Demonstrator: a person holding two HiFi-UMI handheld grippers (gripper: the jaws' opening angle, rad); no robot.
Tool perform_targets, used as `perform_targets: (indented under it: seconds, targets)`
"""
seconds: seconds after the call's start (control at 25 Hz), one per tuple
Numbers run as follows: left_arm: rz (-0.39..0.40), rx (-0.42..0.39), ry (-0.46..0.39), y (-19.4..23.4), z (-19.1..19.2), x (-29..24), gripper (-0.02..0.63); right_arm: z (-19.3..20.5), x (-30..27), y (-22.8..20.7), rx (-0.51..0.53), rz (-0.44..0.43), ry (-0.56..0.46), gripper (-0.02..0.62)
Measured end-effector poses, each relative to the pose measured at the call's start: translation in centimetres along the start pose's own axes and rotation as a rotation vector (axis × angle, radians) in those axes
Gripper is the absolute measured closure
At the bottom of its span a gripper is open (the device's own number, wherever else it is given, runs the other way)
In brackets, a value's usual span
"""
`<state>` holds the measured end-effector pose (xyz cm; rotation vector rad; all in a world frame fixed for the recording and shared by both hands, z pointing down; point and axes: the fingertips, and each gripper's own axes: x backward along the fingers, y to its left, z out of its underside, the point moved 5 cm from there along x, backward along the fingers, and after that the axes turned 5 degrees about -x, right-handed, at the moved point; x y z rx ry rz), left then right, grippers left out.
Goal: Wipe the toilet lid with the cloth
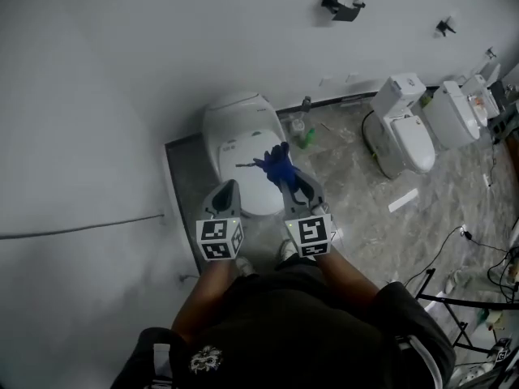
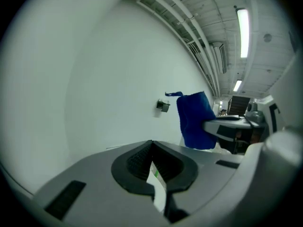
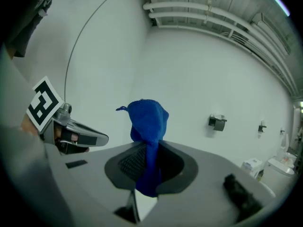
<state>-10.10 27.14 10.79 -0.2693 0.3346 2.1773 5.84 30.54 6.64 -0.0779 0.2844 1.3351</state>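
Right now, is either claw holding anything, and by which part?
The right claw is shut on the blue cloth, pinching its bunched middle; one end sticks out beyond it. The left claw is shut, empty.

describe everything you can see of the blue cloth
The blue cloth is a deep blue rag with a knit or terry look, bunched rather than spread. The right gripper is shut on its middle: a rumpled bulk with a small tab at one corner sticks out beyond the jaws, and a short tail hangs below them. Nothing else touches it. In the head view it is held over the white toilet lid, apparently in the air rather than on it.
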Motion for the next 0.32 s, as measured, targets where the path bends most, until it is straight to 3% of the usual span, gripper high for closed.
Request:
perform_targets:
  seconds: [0.32]
  targets:
    - [0.018,-0.089,-0.088,-2.9,-4.8,1.6,0.595,-3.2,1.3,-0.9,0.002,-0.015,-0.053,0.537]
